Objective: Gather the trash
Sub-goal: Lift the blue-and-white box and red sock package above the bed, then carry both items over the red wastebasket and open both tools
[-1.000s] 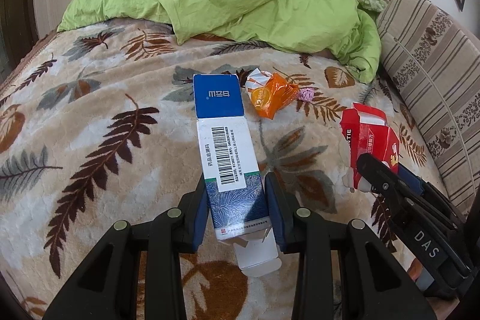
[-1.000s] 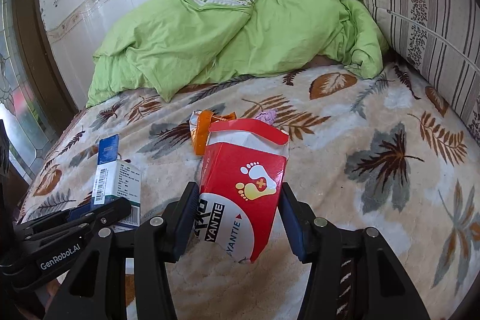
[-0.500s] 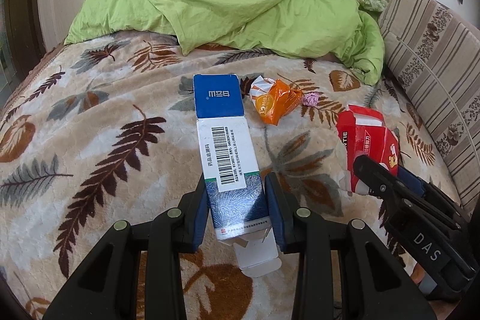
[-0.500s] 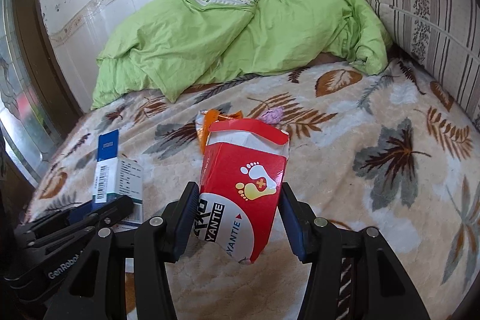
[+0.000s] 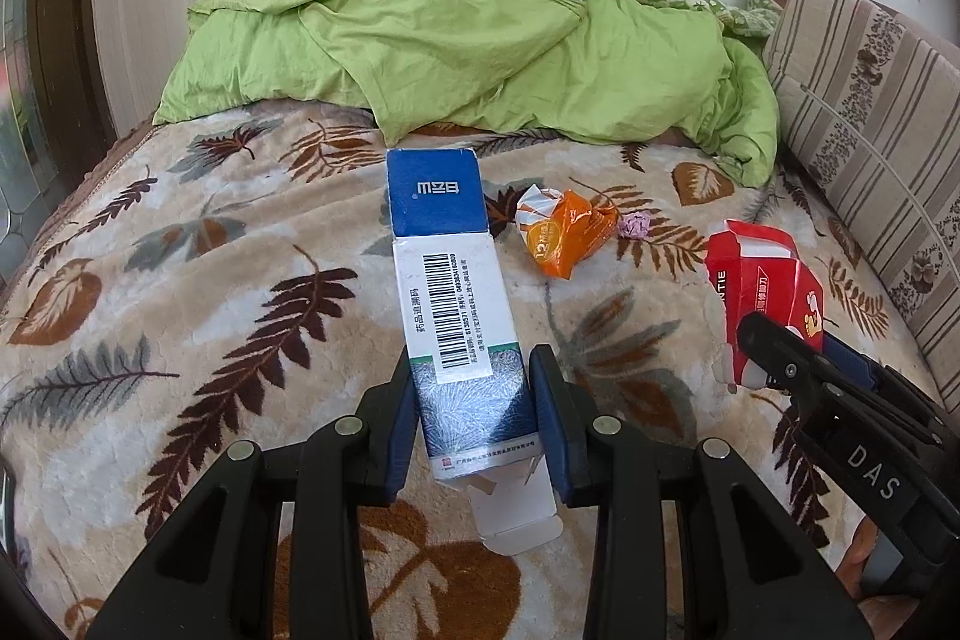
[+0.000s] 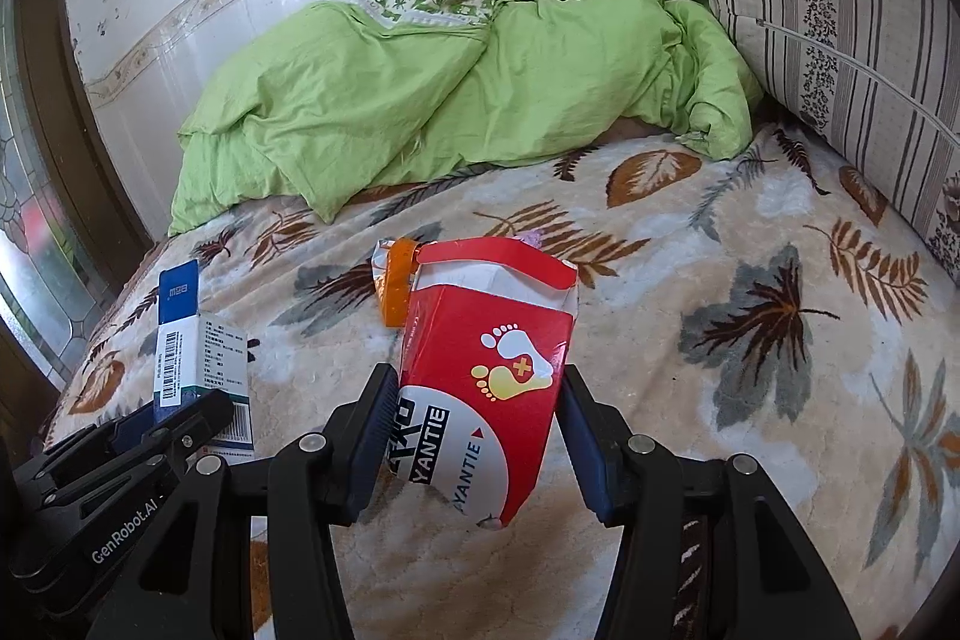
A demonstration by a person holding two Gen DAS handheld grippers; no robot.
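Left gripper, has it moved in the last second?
Yes. The left gripper, shut on the blue-and-white box, tipped upward: the green duvet sits lower in its view.

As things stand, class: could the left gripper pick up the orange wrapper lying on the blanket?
Probably not yet. The left gripper is shut on the blue-and-white box, so its jaws are occupied. The path itself looks free: the orange wrapper lies uncovered on the blanket ahead.

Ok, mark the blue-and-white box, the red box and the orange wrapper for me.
blue-and-white box (image 5: 447,307): left wrist view, on the barcode label.
red box (image 6: 510,364): right wrist view, on the footprint logo.
orange wrapper (image 5: 567,235): left wrist view, on its crumpled orange middle, lying on the blanket.
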